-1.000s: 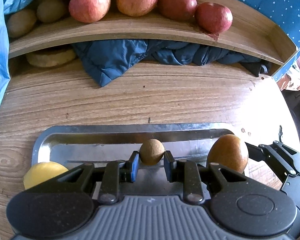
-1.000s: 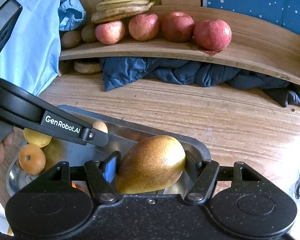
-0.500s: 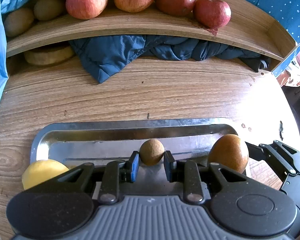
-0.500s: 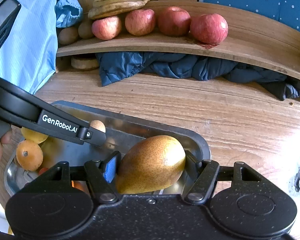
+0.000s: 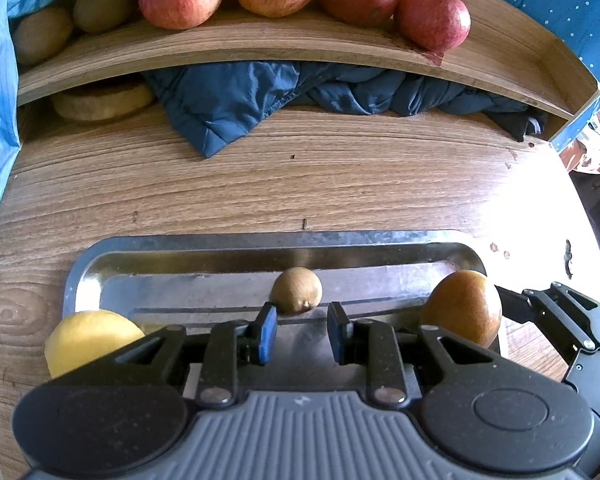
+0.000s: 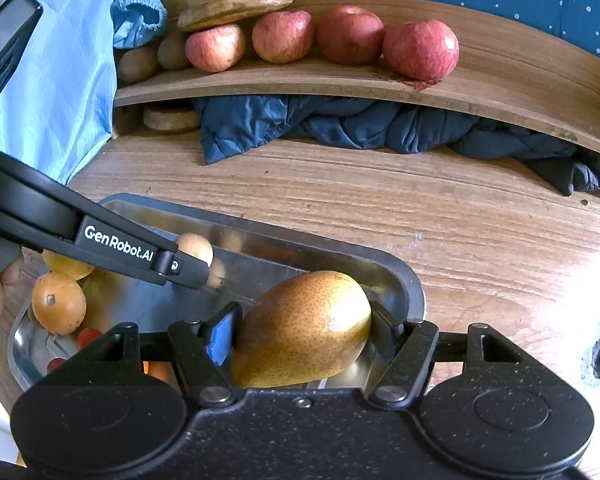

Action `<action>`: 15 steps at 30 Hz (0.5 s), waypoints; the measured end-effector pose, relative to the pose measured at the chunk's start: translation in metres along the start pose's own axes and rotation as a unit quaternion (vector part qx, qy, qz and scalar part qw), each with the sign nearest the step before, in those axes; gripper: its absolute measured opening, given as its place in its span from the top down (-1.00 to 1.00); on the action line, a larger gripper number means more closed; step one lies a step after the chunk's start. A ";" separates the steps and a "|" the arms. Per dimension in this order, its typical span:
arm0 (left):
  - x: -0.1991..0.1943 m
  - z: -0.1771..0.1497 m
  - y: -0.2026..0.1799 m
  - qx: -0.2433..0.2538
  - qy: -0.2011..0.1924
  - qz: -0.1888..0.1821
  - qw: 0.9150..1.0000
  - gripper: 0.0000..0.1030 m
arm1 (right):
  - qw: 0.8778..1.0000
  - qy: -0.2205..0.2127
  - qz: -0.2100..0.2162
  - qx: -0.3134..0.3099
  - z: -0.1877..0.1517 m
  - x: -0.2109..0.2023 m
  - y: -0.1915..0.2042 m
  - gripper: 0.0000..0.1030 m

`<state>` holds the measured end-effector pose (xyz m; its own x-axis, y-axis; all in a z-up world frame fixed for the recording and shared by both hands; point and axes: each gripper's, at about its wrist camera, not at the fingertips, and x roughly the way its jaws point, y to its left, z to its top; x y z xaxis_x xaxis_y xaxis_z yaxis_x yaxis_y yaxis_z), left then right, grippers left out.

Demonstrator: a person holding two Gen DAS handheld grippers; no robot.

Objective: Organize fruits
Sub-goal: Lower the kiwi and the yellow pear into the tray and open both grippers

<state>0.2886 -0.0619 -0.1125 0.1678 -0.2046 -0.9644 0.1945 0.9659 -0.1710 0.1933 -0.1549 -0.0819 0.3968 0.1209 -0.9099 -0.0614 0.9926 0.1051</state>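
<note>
Two tongs over tray, right tongs clamping pear, left tongs parted, kiwi seemingly just beyond tips.

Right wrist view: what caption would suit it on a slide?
Right gripper clamps a pear over the metal tray.

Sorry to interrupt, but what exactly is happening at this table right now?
A person is sorting fruit with two handheld claws. The right claw is shut on a pear over the metal tray. The left claw is open just short of a small brown fruit in the tray.
</note>
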 end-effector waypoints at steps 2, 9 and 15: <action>0.000 0.000 0.000 -0.001 0.001 0.001 1.000 0.44 | 1.000 0.001 0.000 0.000 -0.001 0.000 0.000 -0.34; 0.000 -0.001 0.000 -0.001 -0.002 0.002 1.000 0.43 | 1.000 0.006 -0.001 -0.001 0.000 0.002 0.000 -0.34; -0.003 -0.001 0.001 -0.002 -0.005 0.001 1.000 0.34 | 1.000 -0.004 0.001 -0.004 0.002 -0.001 0.003 -0.32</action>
<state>0.2877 -0.0600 -0.1102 0.1786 -0.2038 -0.9626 0.1899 0.9671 -0.1695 0.1951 -0.1519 -0.0800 0.4038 0.1224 -0.9066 -0.0698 0.9922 0.1028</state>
